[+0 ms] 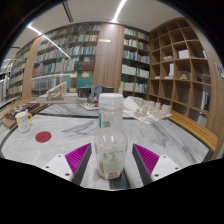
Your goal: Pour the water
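Observation:
A clear plastic bottle with a white cap stands upright between the fingers of my gripper, close in on the marbled white table. The magenta pads flank it left and right, with a narrow gap showing at each side, so the fingers are open around it. A small pale cup stands on the table well off to the left, beyond the fingers.
A red round disc lies on the table left of the bottle, near the cup. White paper-like objects lie further back on the right. Wooden bookshelves line the room behind and to the right.

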Available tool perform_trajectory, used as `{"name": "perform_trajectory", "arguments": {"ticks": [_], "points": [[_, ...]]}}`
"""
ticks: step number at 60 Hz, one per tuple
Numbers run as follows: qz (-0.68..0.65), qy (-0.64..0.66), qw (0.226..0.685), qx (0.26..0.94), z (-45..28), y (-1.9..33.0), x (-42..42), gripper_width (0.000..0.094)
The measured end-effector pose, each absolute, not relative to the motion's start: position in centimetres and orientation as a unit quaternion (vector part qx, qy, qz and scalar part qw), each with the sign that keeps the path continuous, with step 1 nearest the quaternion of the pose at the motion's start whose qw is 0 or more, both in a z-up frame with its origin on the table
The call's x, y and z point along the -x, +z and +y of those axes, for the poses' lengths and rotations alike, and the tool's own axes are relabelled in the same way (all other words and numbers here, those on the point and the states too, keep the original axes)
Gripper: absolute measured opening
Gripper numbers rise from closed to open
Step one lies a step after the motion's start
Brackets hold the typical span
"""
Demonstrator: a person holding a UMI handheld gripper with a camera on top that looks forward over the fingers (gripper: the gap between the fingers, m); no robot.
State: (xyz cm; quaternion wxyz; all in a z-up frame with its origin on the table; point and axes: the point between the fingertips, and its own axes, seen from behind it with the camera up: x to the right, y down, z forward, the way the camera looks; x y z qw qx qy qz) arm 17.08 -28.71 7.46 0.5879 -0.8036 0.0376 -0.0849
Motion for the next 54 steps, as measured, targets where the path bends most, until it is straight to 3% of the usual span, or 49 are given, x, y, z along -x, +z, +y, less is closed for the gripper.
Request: {"name": "perform_trajectory", "arguments": {"ticks": [4, 7, 8, 20, 30, 39, 54], "points": [[0.039, -0.086, 0.589, 0.803, -26.9, 7.1, -17.1, 0.0749], [0.033, -0.081, 0.597, 0.798, -26.0, 7.1, -16.8, 0.0565], [0.034, -0.083, 0.599, 0.796, -25.9, 7.1, -16.9, 0.0543], [0.026, -0.105, 0.607, 0.788, -25.8, 7.3, -17.2, 0.0409], [0.029, -0.142, 0.603, 0.784, -25.8, 9.1, -18.3, 0.0409], [0.021, -0.219, 0.609, 0.762, -23.8, 15.2, -19.7, 0.041], [-0.13, -0.415, 0.624, 0.649, -14.9, 30.3, -12.4, 0.0408]]}}
